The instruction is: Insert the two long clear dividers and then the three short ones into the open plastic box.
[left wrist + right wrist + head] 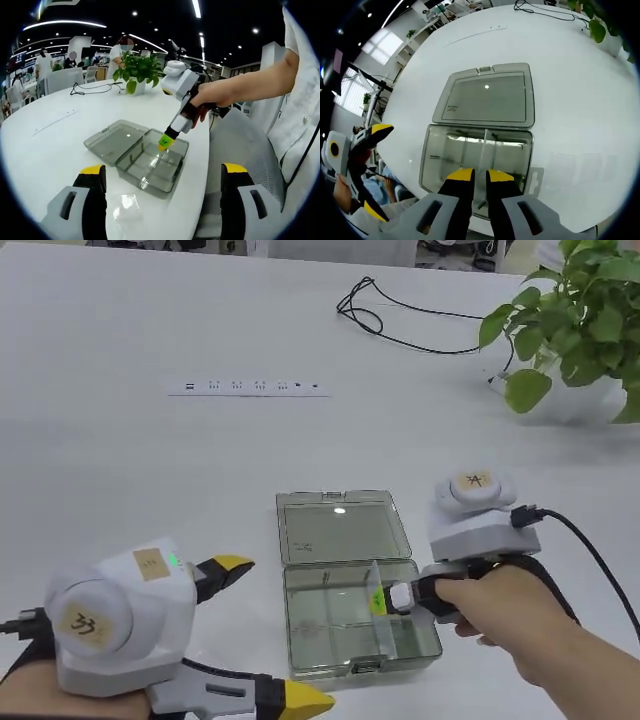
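Note:
The open clear plastic box (302,640) lies near the table's front edge, its lid (340,528) flat behind it. My right gripper (378,602) reaches in from the right and is shut on a clear divider (384,635) that stands upright across the box's right part. In the right gripper view the jaws (480,175) pinch that divider's (483,150) thin edge over the box (437,155). My left gripper (270,632) hovers open and empty left of the box. Its own view has the open jaws (162,172) framing the box (145,167) and the right gripper (164,142).
Loose clear pieces lie flat on the table beside the box (580,165) (122,210). A white power strip (245,386), a black cable (400,320) and a potted plant (575,310) sit at the far side. A grey chair (235,150) stands past the table edge.

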Demonstrator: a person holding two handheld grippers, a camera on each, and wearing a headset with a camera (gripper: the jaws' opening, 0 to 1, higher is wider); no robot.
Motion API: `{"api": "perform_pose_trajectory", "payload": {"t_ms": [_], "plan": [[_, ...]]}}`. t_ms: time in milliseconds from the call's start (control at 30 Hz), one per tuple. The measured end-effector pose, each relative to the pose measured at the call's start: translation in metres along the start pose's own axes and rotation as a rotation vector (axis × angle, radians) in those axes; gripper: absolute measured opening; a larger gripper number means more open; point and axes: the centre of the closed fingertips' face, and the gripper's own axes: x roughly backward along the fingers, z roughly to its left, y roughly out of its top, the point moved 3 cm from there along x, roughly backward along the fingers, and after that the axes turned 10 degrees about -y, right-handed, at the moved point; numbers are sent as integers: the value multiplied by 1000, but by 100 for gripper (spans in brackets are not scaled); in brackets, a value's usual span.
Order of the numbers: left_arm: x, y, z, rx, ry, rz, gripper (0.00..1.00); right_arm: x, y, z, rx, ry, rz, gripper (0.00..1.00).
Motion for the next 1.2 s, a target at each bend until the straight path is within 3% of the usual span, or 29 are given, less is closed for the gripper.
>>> {"api": "perform_pose_trajectory", "payload": {"t_ms": [267,700,1200], "plan": [[3,1,-2,8,19,6,97,-2,-6,-1,35,30,-18,14],[5,10,-15,17,62,14,95,20,-2,-2,76,109,-89,21],[15,15,-19,24,133,25,94,54,5,-8,257,182,-200,36]]}}
